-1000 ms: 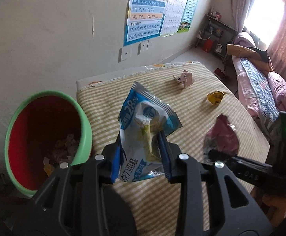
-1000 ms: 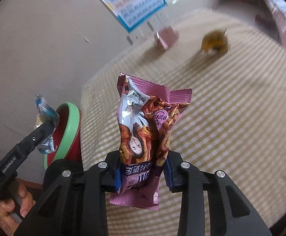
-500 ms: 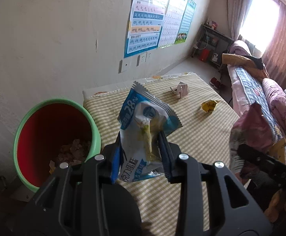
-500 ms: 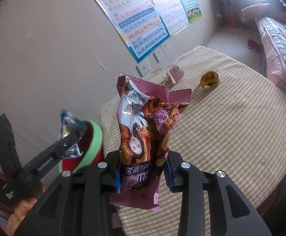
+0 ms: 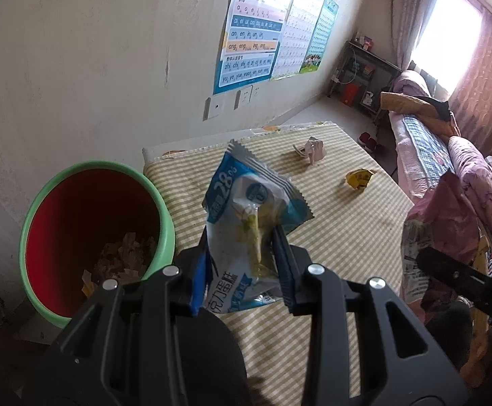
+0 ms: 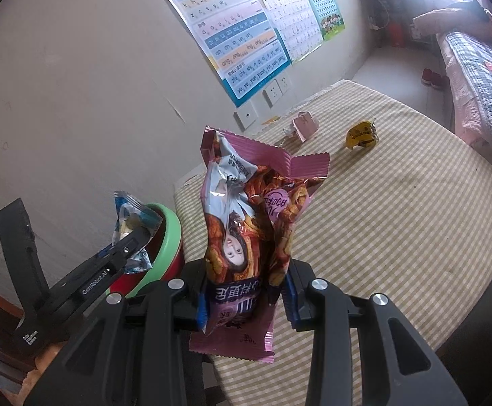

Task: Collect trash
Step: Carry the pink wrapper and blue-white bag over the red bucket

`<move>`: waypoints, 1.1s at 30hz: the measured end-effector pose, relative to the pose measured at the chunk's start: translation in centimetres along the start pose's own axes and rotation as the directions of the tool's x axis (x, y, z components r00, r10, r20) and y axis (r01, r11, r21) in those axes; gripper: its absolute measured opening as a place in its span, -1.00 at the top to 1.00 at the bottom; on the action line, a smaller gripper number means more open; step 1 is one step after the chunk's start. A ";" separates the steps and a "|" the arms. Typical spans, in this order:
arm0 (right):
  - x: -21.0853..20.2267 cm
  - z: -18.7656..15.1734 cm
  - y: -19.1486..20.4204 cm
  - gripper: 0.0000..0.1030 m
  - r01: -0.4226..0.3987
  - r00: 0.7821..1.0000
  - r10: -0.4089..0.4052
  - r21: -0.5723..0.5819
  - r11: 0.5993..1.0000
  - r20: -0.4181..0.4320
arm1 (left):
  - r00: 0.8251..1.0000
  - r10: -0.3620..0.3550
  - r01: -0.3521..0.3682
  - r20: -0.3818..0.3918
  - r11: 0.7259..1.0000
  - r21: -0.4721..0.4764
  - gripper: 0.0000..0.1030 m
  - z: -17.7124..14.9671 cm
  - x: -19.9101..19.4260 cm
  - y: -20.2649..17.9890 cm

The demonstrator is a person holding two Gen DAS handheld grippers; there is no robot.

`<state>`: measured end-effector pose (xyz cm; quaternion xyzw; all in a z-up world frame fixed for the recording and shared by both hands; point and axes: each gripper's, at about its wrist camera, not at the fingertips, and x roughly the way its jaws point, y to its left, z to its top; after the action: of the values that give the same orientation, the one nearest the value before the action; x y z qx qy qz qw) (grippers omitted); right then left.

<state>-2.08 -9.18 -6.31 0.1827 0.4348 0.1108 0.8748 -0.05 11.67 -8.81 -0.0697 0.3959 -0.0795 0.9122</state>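
Left wrist: left claw [image 5: 242, 267] pinching blue wrapper [image 5: 249, 216] upright.

The blue-and-white wrapper [image 5: 251, 223] bears "28%" and the characters "克刀蛋糕". The pinyin chart [image 5: 251, 30] reads "an en in un ün", "ang eng ing ong", "zhi chi shi ri zi ci si". The left gripper's arm [image 6: 93, 282] reads "GenRobot.AI".

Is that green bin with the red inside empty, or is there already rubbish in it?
Partly filled. The left wrist view looks down into the bin and shows crumpled wrappers lying at the bottom, with the red inner wall bare above them.
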 end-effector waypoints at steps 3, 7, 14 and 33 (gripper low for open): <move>-0.1 0.0 0.0 0.36 -0.003 1.000 0.003 0.001 1.000 0.005 | 1.000 0.004 -0.004 -0.002 1.000 0.000 0.34 0.0 0.1 0.0; -0.1 -0.1 0.1 0.35 -0.005 1.000 0.005 -0.001 1.000 0.001 | 1.000 0.011 -0.011 -0.003 1.000 0.000 0.34 0.1 0.2 -0.1; 0.1 -0.2 0.6 0.35 -0.016 1.000 0.016 -0.008 1.000 -0.004 | 1.000 0.027 -0.027 0.003 1.000 -0.009 0.34 0.1 0.1 0.2; 2.7 -1.0 1.9 0.35 -0.024 0.997 0.021 -0.044 0.999 -0.075 | 0.996 0.080 -0.077 0.037 0.995 -0.062 0.34 0.5 -0.3 3.2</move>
<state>-1.37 -6.31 -8.04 0.1638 0.4626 0.1369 0.8605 0.38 14.88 -8.86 -0.0834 0.3824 -0.0301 0.9197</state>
